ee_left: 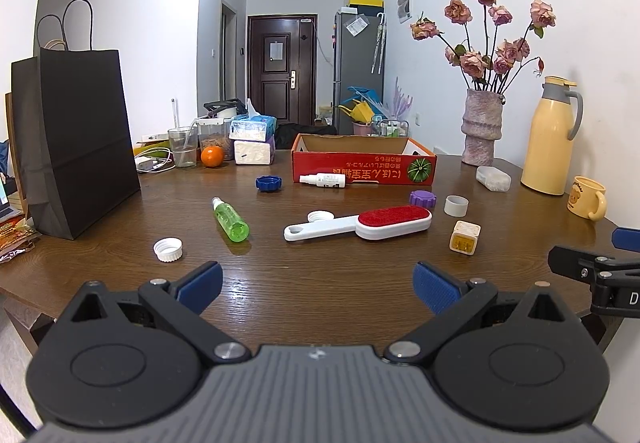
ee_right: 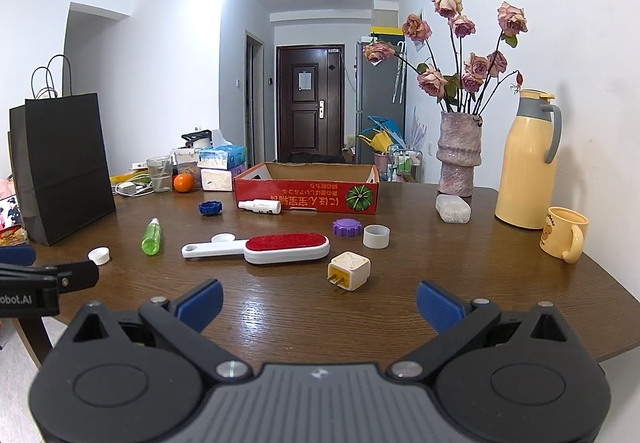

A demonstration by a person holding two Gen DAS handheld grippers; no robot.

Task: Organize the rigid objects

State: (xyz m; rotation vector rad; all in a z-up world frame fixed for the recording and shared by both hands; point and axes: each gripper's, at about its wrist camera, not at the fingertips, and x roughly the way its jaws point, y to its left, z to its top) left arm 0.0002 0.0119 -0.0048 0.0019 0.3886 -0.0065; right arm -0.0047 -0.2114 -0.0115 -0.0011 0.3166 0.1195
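The left hand-held gripper (ee_left: 316, 289) is spread wide and holds nothing. It hangs over the near edge of the brown wooden desk (ee_left: 320, 283). The right hand-held gripper (ee_right: 319, 301) is spread wide too, and it is empty. The two sit side by side.

Just in front of the right hand-held gripper lies a small cream square plug with two metal pins (ee_right: 349, 270). A little further out is a white lint brush with a red fuzzy pad (ee_right: 256, 248), lying flat with its handle pointing to the left. A white bottle cap (ee_right: 223, 238) peeks out from behind the handle.

In front of the left hand-held gripper and to its left sit a white ribbed cap (ee_left: 168, 249) and a clear green plastic spray bottle (ee_left: 229, 218) on its side.

Further out are a purple ridged lid (ee_right: 347, 227), a short grey plastic ring (ee_right: 376, 236), a blue ridged lid (ee_left: 268, 183) and a small white spray bottle (ee_left: 325, 179) lying down. The white bottle is just in front of a red cardboard box with an open top (ee_left: 362, 163).

Far to the right stand a tall yellow jug (ee_right: 525, 159) and a yellow mug (ee_right: 564, 234).
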